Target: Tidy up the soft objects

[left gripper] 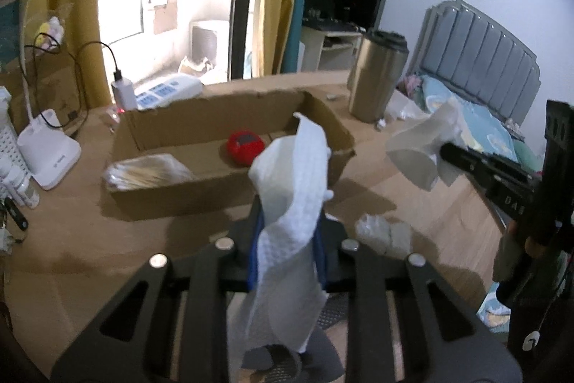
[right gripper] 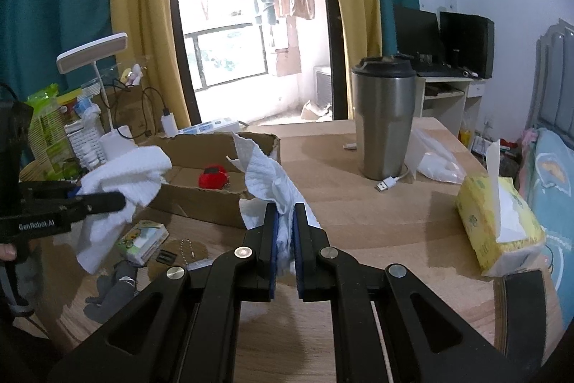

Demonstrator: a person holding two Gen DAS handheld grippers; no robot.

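Note:
My left gripper (left gripper: 290, 218) is shut on a white paper towel (left gripper: 294, 174), which stands up between the blue pads and hangs down behind them. It is held above the table, in front of an open cardboard box (left gripper: 201, 192). My right gripper (right gripper: 285, 214) is shut on a second crumpled white paper towel (right gripper: 267, 174), close to the box's right corner (right gripper: 272, 142). Each wrist view shows the other gripper with its towel: the right gripper (left gripper: 445, 151) and the left gripper (right gripper: 120, 200). A red soft thing (left gripper: 245, 146) lies inside the box.
A wrapped bundle (left gripper: 147, 171) fills the box's left end. A steel tumbler (right gripper: 385, 121), a USB plug (right gripper: 387, 183) and a plastic bag (right gripper: 437, 160) stand right of the box. A yellow tissue pack (right gripper: 498, 225) is at the right edge. A grey soft toy (right gripper: 114, 289) and small packet (right gripper: 143, 239) lie front left.

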